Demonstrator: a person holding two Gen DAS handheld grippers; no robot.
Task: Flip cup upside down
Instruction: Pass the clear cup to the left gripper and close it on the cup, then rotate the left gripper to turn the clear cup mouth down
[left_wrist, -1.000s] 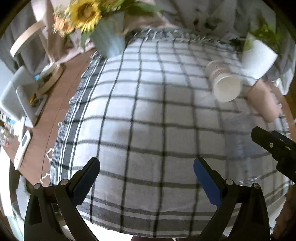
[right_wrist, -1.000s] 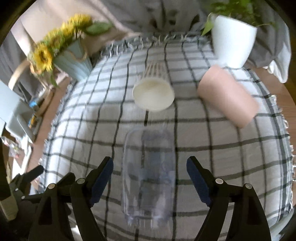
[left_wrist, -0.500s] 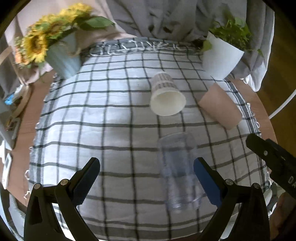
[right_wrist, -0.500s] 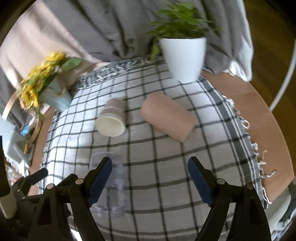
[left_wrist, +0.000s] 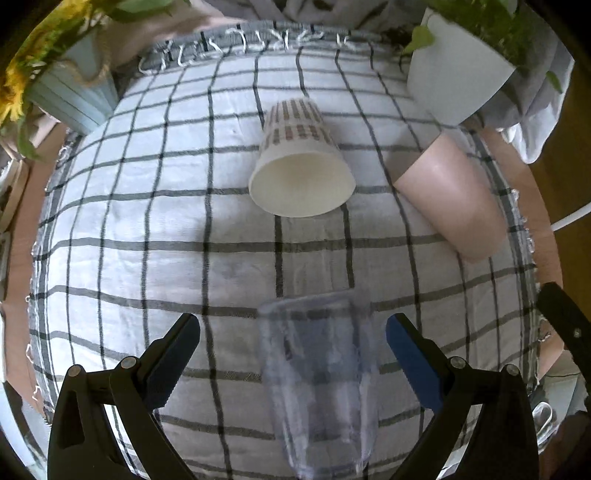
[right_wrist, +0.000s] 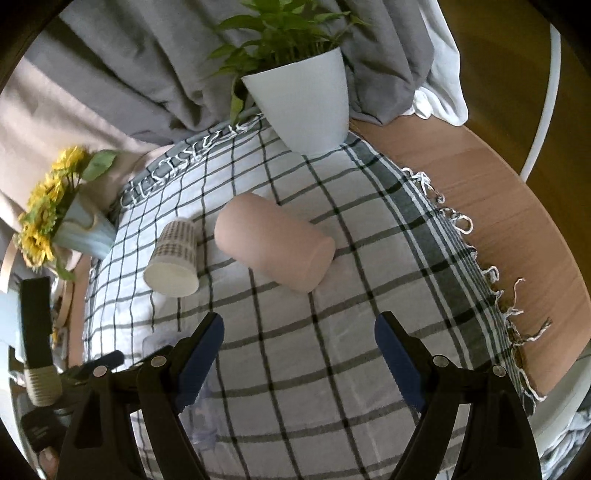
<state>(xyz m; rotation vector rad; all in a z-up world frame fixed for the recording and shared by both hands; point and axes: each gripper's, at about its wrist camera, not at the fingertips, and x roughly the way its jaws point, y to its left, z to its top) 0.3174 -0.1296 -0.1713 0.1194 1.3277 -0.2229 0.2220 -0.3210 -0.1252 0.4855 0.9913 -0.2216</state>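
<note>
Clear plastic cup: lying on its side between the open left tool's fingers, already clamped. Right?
Not clamped. In the left wrist view the clear plastic cup lies on its side between the open left tool, with gaps on both sides.

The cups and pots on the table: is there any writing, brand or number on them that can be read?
None can be read.
Paper cup: only rows of small dashes, no letters.
Pink cup, clear cup, white pot: blank.

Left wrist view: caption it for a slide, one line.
Open left gripper straddles a clear cup lying on checked cloth, paper cup and pink cup beyond.
</note>
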